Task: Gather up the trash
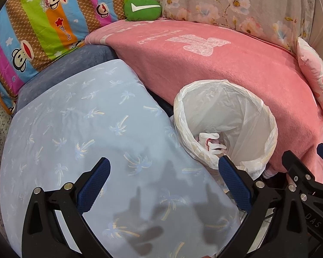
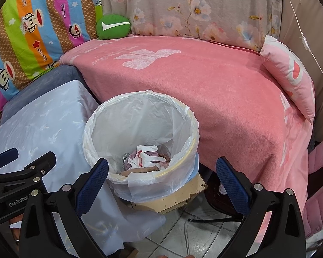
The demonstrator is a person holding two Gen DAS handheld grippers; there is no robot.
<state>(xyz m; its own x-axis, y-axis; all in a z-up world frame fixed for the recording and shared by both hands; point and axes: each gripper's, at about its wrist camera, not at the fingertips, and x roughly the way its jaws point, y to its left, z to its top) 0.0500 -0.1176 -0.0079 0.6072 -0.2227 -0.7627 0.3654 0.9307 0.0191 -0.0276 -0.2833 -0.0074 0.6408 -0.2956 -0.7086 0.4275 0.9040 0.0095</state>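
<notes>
Both hand-held grippers are hanging wide open and empty, the left hand-held gripper (image 1: 164, 172) over the pale blue cloth (image 1: 86, 133), the right hand-held gripper (image 2: 161, 172) above the white-lined bin (image 2: 183, 116) holding crumpled trash (image 2: 146, 157) beside the pink blanket (image 2: 236, 90).

home living room: blanket-draped sofa (image 2: 215, 90), cartoon cushions (image 2: 32, 28), lined bin (image 2: 140, 116).
</notes>
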